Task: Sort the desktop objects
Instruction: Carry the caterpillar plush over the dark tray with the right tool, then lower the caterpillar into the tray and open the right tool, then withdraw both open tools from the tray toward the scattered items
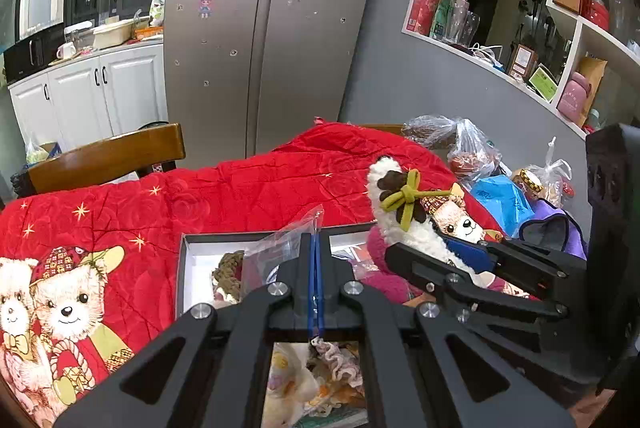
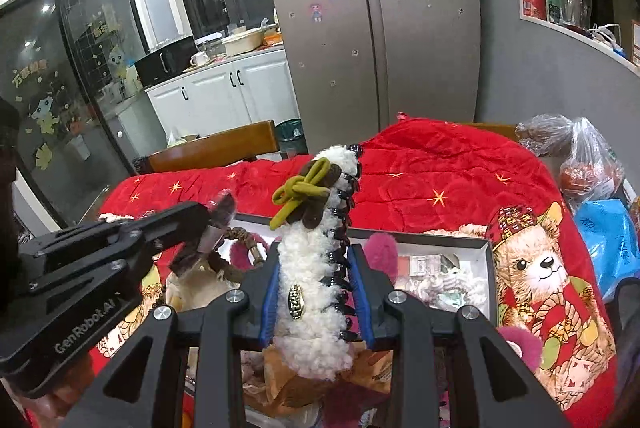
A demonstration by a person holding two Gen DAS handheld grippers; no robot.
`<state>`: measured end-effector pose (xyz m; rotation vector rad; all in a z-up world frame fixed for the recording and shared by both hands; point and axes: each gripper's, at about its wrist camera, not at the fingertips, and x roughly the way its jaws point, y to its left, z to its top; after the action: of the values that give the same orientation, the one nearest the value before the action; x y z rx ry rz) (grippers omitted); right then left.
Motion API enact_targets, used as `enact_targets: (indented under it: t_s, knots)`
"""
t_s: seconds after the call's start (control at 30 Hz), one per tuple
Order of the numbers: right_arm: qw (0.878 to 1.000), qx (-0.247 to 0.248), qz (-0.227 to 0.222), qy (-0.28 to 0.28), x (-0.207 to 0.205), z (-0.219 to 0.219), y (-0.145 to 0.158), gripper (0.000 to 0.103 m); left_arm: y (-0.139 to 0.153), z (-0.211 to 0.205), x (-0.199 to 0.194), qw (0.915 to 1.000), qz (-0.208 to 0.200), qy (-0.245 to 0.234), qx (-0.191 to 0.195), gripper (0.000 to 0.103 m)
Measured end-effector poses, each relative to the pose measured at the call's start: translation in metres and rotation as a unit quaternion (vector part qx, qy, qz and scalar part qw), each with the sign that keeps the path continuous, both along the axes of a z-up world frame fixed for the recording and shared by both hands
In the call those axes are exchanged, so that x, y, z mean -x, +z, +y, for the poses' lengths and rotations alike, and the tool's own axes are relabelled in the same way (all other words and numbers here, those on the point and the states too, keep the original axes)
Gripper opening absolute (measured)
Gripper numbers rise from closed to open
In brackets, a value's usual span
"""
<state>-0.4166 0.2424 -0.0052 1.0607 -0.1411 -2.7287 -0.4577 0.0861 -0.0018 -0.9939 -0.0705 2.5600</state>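
Held upright above the open box, between the half-closed blue pads of the right gripper: one fluffy white hair claw, gripped low on its body, with one olive bow at the top and a single row of black teeth down one side. Judged light, plush outside and stiff plastic beneath; likely sprung, so best taken across the fleecy body, as here, and not by the teeth or the bow, which looked easy to snag or bend. Pressed fully together on the left gripper: both fingers, pinching one clear plastic bag by its edge. Judged nearly weightless, limp and slippery, so apt to slide out of a shallow pinch. Below both, on the red bear-print quilt: one box, grey-rimmed, already crowded with small things. Counted among them at least two pink fluffy pieces; the rest too jumbled to number.
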Motion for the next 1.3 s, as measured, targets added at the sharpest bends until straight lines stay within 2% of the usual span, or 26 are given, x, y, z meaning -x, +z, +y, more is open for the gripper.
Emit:
enact_targets:
  t_s: [0.2,0.3,0.37,0.47,0.63,0.7,0.87,1.0,1.17,1.3]
  knots:
    - [1.000,0.002,-0.006,0.013,-0.003,-0.009,0.002,0.033,0.003,0.007,-0.006,0.9998,0.010,0.000,0.017,0.002]
    - [0.999,0.028,-0.018,0.022,-0.002,-0.006,0.000,0.034,0.008,0.005,-0.008,0.9998,0.014,0.001,0.015,0.002]
    - [0.999,0.027,-0.014,0.025,-0.004,-0.004,0.002,0.037,0.010,0.003,-0.007,0.9998,0.013,0.002,0.013,0.003]
    - [0.999,0.025,-0.002,0.026,-0.009,-0.004,0.008,0.043,0.011,0.000,-0.006,0.9998,0.012,0.010,0.014,0.015]
    - [0.999,0.032,0.003,0.022,-0.011,0.001,0.015,0.049,0.014,-0.010,-0.005,0.9994,0.013,0.030,0.011,0.050]
    - [0.999,0.043,0.004,0.023,-0.011,0.004,0.016,0.053,0.016,-0.013,-0.006,0.9994,0.016,0.031,0.007,0.054]
    - [0.998,0.048,0.010,0.025,-0.012,0.007,0.021,0.055,0.022,-0.014,-0.010,0.9990,0.026,0.033,0.012,0.057]
    - [0.998,0.051,0.013,0.024,-0.014,0.008,0.022,0.055,0.025,-0.017,-0.012,0.9991,0.028,0.033,0.002,0.064]
    - [0.998,0.048,0.019,0.024,-0.018,0.008,0.028,0.059,0.030,-0.015,-0.016,0.9985,0.040,0.035,0.014,0.064]
    - [0.998,0.047,0.027,0.026,-0.022,0.008,0.033,0.059,0.035,-0.017,-0.021,0.9984,0.044,0.034,0.008,0.064]
